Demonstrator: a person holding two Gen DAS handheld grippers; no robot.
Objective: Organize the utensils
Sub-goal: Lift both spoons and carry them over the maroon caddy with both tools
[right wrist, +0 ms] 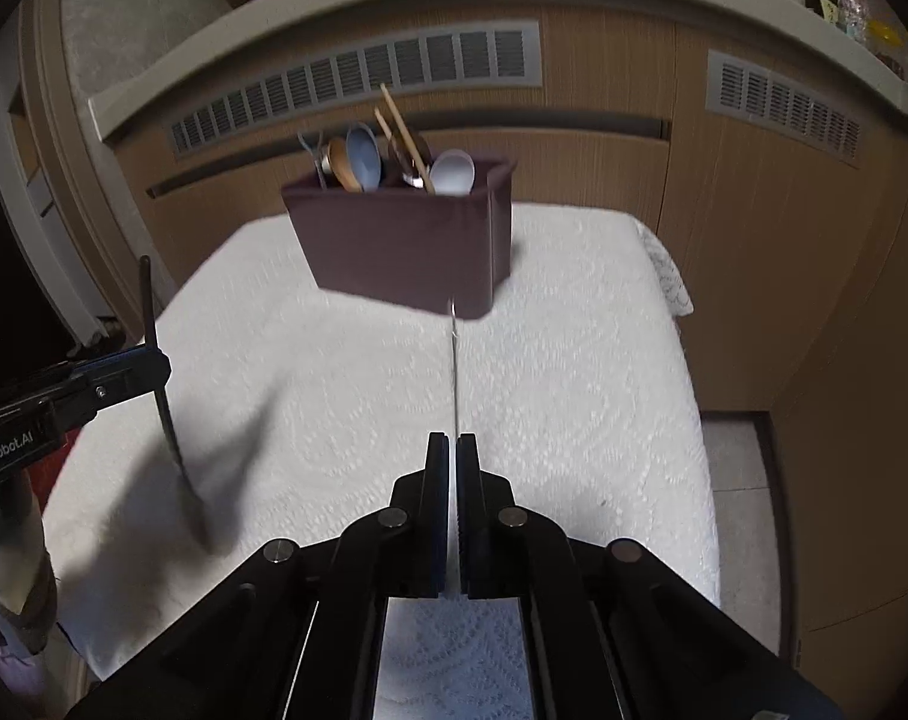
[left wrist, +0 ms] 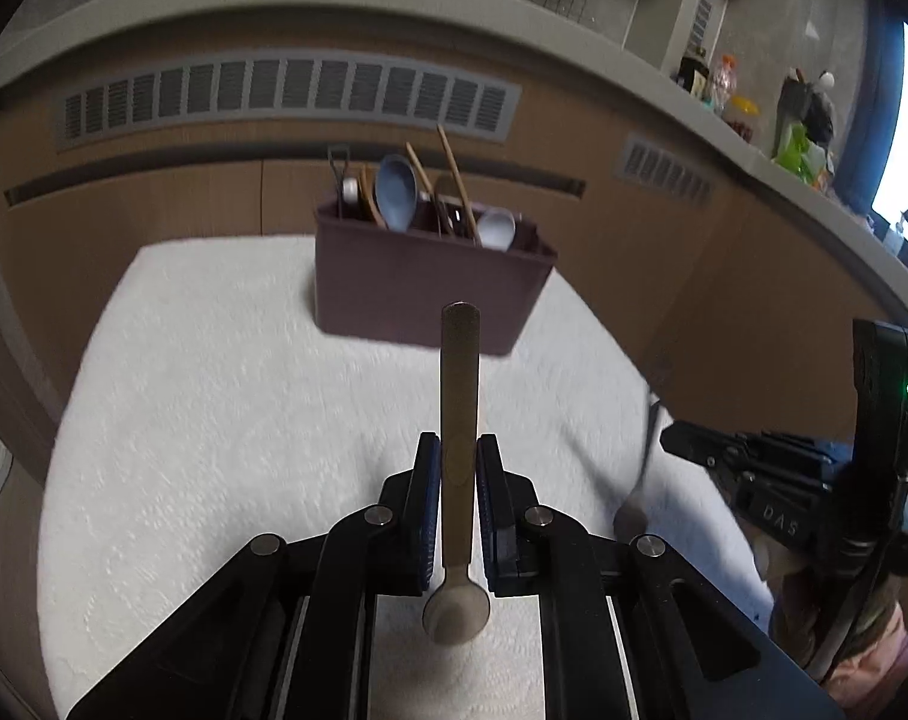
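A: Two grippers, each closed on a utensil. The left gripper [left wrist: 459, 456] clamps a brass-coloured spoon [left wrist: 460, 396] by its flat handle; the handle points forward and up, the bowl hangs back between the fingers, near the camera.

B: And the right one?

A: The right gripper [right wrist: 452, 450] has its pads pressed together on a thin metal utensil [right wrist: 454, 372]. From its own camera I see it edge-on, a bright sliver running forward from the pads. What kind it is I cannot tell there.

B: Does the other camera help?

A: A little. In the left view the right gripper [left wrist: 673, 441] holds a thin handle with a rounded end hanging low, blurred; it looks like a spoon, but I would not swear to it.

B: Where is the caddy?

A: A dark purple caddy [left wrist: 430, 288] stands at the far end of a white towel [left wrist: 214, 420], ahead of both grippers and well apart from them. Beyond it is a wood-panelled wall with vent grilles.

B: What sits in it?

A: A blue spoon [left wrist: 396, 192], a white spoon [left wrist: 496, 228], two chopsticks [left wrist: 454, 174] leaning up, and some darker pieces I cannot make out. In the right view a wooden spoon [right wrist: 341, 167] leans beside the blue one.

B: Both held utensils clear of the towel?

A: Both are in the air above it.
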